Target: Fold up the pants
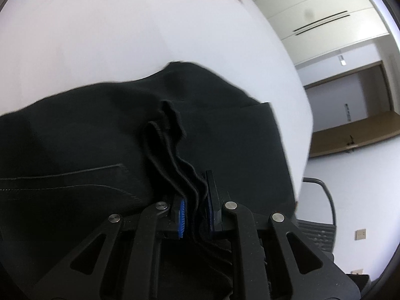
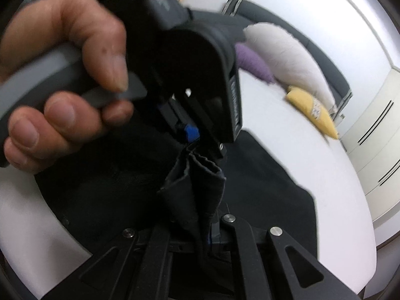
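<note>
Black pants (image 1: 100, 135) lie spread over a white bed (image 1: 100, 37). My left gripper (image 1: 196, 207) is shut on a bunched edge of the pants, with several fabric layers pinched between its blue pads (image 1: 182, 216). In the right wrist view my right gripper (image 2: 200, 225) is shut on another bunched edge of the pants (image 2: 197, 187), lifted above the bed. The left gripper (image 2: 197, 137), held in a person's hand (image 2: 62, 75), shows there just beyond, clamping the same bunch of fabric. The rest of the pants (image 2: 262, 180) lies flat on the bed (image 2: 312, 137).
A yellow pillow (image 2: 312, 110), a white pillow (image 2: 282, 52) and a purple cushion (image 2: 252, 62) lie at the head of the bed by a dark headboard. White wardrobe doors (image 1: 312, 7) stand beyond the bed. A dark chair (image 1: 322, 215) stands by the bed's corner.
</note>
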### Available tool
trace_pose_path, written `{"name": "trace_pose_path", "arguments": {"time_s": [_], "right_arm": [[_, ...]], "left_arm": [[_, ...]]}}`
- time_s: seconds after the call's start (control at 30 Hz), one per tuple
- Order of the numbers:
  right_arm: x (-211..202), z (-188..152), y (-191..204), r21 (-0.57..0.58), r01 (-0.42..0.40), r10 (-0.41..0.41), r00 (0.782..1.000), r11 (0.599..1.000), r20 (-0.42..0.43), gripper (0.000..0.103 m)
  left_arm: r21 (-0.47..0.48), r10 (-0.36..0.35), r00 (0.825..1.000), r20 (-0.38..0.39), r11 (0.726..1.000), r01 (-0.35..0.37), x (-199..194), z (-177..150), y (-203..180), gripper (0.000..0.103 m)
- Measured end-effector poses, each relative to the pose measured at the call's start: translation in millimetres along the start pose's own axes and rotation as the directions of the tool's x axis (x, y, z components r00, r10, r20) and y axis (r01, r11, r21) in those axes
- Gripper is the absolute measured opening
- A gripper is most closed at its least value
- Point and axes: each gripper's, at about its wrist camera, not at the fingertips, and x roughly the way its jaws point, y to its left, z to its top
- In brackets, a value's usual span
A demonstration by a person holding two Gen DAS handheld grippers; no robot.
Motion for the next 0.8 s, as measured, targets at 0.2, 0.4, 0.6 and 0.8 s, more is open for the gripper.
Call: {"name": "trace_pose_path", "arguments": {"time_s": [0.2,0.4,0.6,0.8], "right_arm": [[16,-5,-15,0.107,-0.108,0.115,0.991,0.988,-0.063,0.016],[-9,-10,-84,0.353,-0.427,0.439,0.897,0.833,0.048,0.053],[11,-35,-238,0.625,-0.599,0.595,0.762,0.501,0.254,0.053],[72,-43,-296,0.704,-0.641,0.692,0.658,0.306,0.299,0.055]], "left_arm": [[-0.013,0.034,0.999,0.013,0.999,-0.033,-4,-3,12,0.018],[-0.030,0.203,0.970,0.135,0.979,-0.201,-57,-3,22,0.019],[0.144,0.123,0.975,0.184,0.978,-0.150,-59,-23,-39,0.019],[0.181,0.149,0.988,0.049,0.971,-0.156,0,-63,-44,0.019]]}}
